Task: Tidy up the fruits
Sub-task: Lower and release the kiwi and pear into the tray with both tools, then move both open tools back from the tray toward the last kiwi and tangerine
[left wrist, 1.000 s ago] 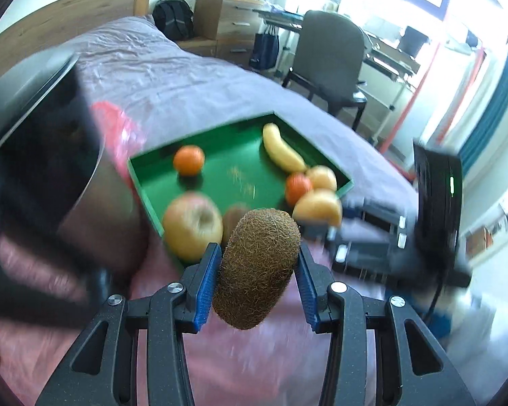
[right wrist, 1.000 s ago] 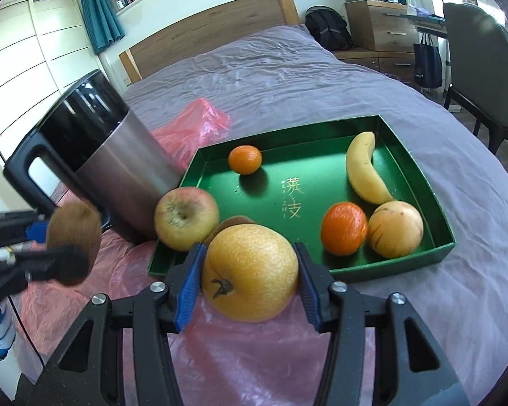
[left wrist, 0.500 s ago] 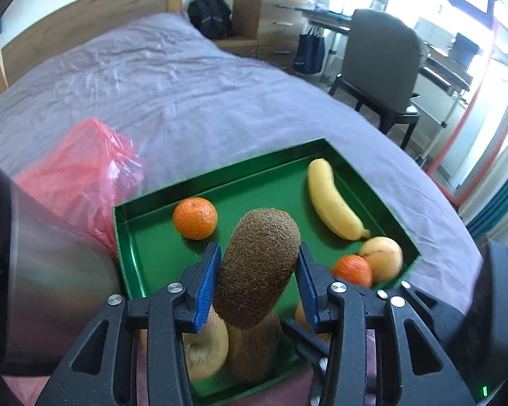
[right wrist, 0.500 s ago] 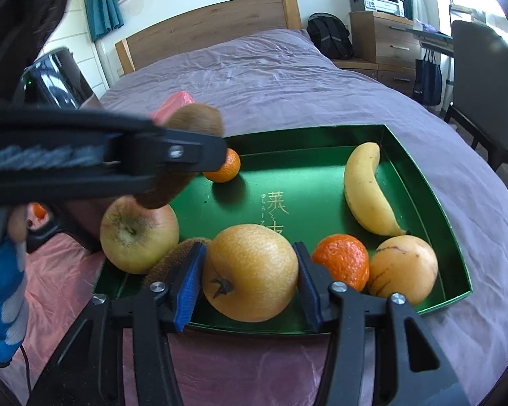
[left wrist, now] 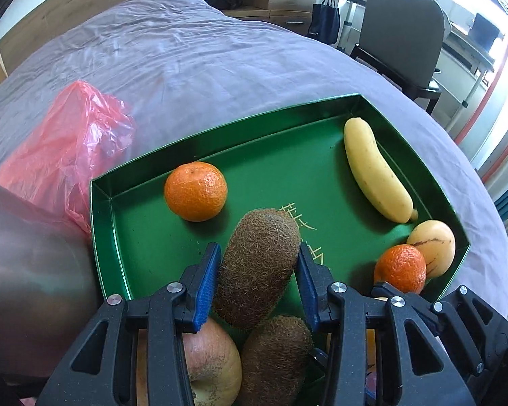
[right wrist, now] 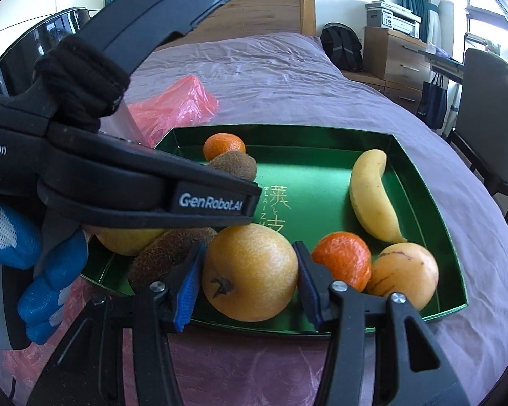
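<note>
Left gripper [left wrist: 256,272] clamps kiwi [left wrist: 258,265], right gripper [right wrist: 250,277] clamps pear [right wrist: 250,272]: lower both onto bare tray [left wrist: 145,237] floor, then release.

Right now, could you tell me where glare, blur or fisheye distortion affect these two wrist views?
Left wrist view: the window at top right is blown out, the shiny green tray rim bows, the brown fuzzy kiwi is sharp. Right wrist view: the black left gripper looms large and hides the tray's left part; the round yellow-orange pear is sharp.
</note>
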{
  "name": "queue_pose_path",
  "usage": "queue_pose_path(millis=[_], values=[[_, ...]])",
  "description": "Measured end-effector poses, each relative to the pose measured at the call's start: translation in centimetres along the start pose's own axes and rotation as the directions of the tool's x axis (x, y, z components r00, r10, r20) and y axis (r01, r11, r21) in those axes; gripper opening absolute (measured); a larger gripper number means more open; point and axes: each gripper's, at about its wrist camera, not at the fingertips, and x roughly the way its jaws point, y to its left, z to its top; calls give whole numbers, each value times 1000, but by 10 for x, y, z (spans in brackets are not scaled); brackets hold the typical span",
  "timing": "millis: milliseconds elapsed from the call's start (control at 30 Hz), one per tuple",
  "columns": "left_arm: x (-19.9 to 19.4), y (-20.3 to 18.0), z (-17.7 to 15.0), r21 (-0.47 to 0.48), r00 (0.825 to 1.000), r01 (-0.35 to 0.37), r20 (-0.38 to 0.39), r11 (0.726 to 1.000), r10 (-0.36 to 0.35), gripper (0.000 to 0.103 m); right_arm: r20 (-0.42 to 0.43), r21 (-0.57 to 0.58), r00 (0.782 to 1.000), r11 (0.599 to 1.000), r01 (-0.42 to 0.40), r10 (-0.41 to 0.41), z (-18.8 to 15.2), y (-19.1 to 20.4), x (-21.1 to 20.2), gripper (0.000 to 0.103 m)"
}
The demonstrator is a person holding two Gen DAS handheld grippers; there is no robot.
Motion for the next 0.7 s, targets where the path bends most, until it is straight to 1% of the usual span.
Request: queue_pose_path(millis=[167,300,400,433,467,533,600,633,700], values=[[0,-3,0,34,1000,-8,-5,999,8,39,0,14,1000,1000,1,-1,0,-2,-1,82],[-7,-5,1,56,1000,-24,14,998,24,39,-2,41,1000,999,-6,6,0,-7,-2,82],[-17,-7,1,62,999,-23,29,998,21,41,-5,61,1000,998,-6,6,-1,-10,-3,82],[-21,-7,1,63,999,-20,35,998,18,44,-3,73,1000,997,-6,6,-1,-11,-5,83],[-26,-7,1,63,999,-21,44,998,18,47,1,84,1000,996,-6,6,-2,-12,-7,87],[-36,-8,2,62,998,-27,61,998,23,50,8,106,1000,994,-14,13,-2,-14,-14,90],[-49,-7,2,55,997,-17,76,998,13,50,18,107,1000,994,-6,4,-3,-12,-23,96],[-55,-8,2,54,996,-16,84,998,11,51,24,108,1000,994,-6,3,-3,-11,-28,100],[-65,-7,1,55,995,-12,96,998,7,54,31,114,1000,993,-6,3,-4,-9,-37,103]])
